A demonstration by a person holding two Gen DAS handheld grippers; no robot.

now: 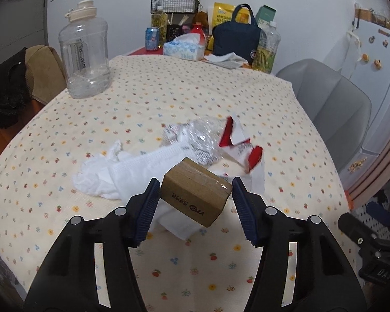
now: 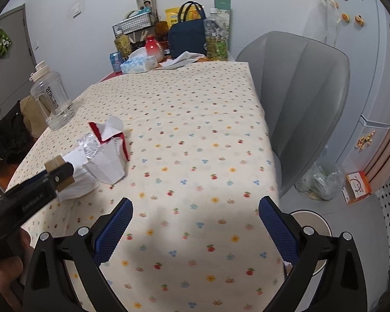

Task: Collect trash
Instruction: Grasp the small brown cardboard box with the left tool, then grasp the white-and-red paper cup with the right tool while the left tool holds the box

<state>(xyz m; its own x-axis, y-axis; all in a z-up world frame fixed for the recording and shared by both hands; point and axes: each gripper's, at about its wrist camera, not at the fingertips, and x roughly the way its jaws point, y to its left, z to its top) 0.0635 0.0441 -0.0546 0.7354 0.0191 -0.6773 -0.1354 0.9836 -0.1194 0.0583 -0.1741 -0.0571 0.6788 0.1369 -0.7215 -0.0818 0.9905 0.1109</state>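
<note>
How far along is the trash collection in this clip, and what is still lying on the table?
Nothing looks collected yet. In hand: the left tool has the small cardboard box between its fingers, lifted at a tilt over the pile. The right tool hangs open and empty over the tablecloth. Left: the white tissue, the crumpled clear plastic and the torn red-and-white carton.

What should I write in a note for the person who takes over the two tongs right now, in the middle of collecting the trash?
Left tongs: around the small brown cardboard box, which looks lifted and tilted; left pad touches it, a small gap shows at the right pad.
Right tongs: open, holding nothing, above the flowered tablecloth.
On the table: crumpled white tissue paper, clear crinkled plastic wrap, torn red-and-white paper carton.
Done: box in the tongs.
Left: secure and bin the box, then the other three. No bin clearly in view.
</note>
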